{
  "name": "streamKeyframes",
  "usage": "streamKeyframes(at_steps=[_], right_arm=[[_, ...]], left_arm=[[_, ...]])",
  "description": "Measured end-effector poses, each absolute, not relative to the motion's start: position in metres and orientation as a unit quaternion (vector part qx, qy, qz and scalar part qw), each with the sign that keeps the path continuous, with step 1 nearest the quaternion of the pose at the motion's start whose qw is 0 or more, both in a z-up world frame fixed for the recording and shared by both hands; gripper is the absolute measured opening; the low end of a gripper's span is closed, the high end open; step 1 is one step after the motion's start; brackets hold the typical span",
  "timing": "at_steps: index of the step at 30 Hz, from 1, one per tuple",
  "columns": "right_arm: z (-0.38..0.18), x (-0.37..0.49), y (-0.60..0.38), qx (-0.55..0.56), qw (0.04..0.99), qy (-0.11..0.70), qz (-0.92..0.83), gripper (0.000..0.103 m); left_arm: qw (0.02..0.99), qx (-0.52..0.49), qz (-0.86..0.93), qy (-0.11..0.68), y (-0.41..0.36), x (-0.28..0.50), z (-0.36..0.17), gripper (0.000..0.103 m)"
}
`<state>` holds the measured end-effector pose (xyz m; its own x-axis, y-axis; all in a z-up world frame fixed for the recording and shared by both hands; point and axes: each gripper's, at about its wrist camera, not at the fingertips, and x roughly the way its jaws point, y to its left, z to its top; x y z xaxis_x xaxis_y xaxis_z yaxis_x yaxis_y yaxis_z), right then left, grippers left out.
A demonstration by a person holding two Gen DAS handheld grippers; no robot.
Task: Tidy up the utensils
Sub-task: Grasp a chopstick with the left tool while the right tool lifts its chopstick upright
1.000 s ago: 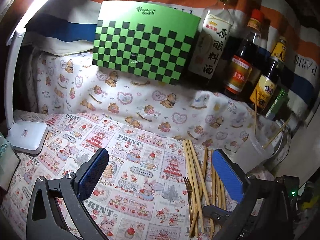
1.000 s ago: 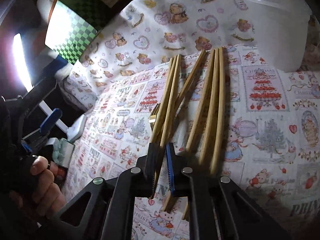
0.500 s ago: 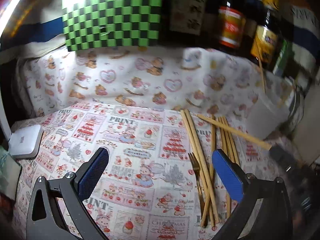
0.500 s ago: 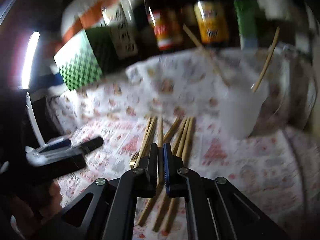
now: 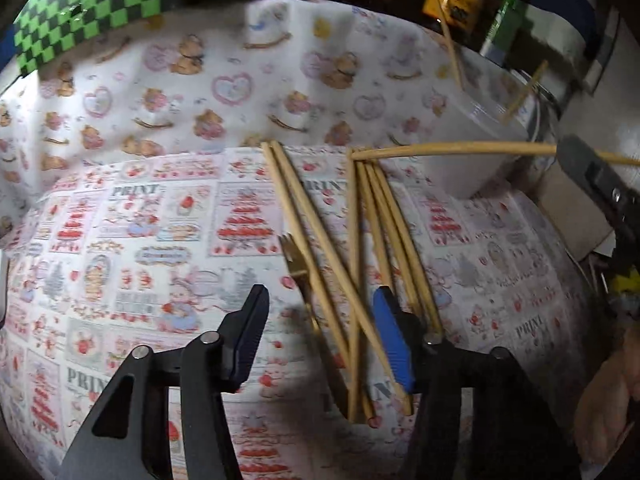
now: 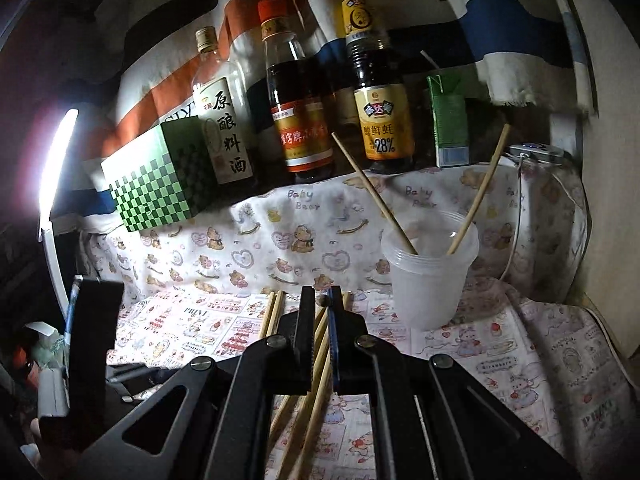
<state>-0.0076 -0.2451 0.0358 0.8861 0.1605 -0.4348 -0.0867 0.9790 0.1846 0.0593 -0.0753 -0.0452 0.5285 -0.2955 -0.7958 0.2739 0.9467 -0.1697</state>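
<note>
Several bamboo chopsticks and a small gold fork lie on the printed cloth. My left gripper is open low over them, its fingers on either side of the fork and some sticks. My right gripper is shut on one chopstick, held level in the air and pointing at the camera in the right wrist view. A clear plastic cup at the back right holds two chopsticks; it also shows in the left wrist view.
Sauce bottles and a green carton stand on the raised shelf behind the cup. A green checkered box sits at back left. A lit desk lamp stands on the left. A white cable runs beside the cup.
My right gripper has lifted one chopstick off the pile and swung it up level toward the cup. My left gripper has moved down and forward over the fork and chopsticks.
</note>
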Motion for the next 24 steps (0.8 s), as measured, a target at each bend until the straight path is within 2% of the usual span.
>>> streamKeyframes(at_steps=[12,16,21,24], right_arm=[[0.060,-0.031,-0.252,0.068,0.983,0.163,0.041,0.007],[0.062,-0.030,-0.257,0.072,0.983,0.165,0.029,0.007],[0.063,-0.028,-0.265,0.084,0.982,0.168,0.021,0.007],[0.062,-0.028,-0.267,0.089,0.981,0.169,0.017,0.007]], left_arm=[[0.881,0.035,-0.150,0.448,-0.100,0.059,-0.050,0.050],[0.878,0.035,-0.147,0.454,-0.100,0.063,-0.052,0.039],[0.877,0.038,-0.146,0.457,-0.091,0.064,-0.054,0.033],[0.876,0.037,-0.137,0.460,-0.084,0.065,-0.051,0.026]])
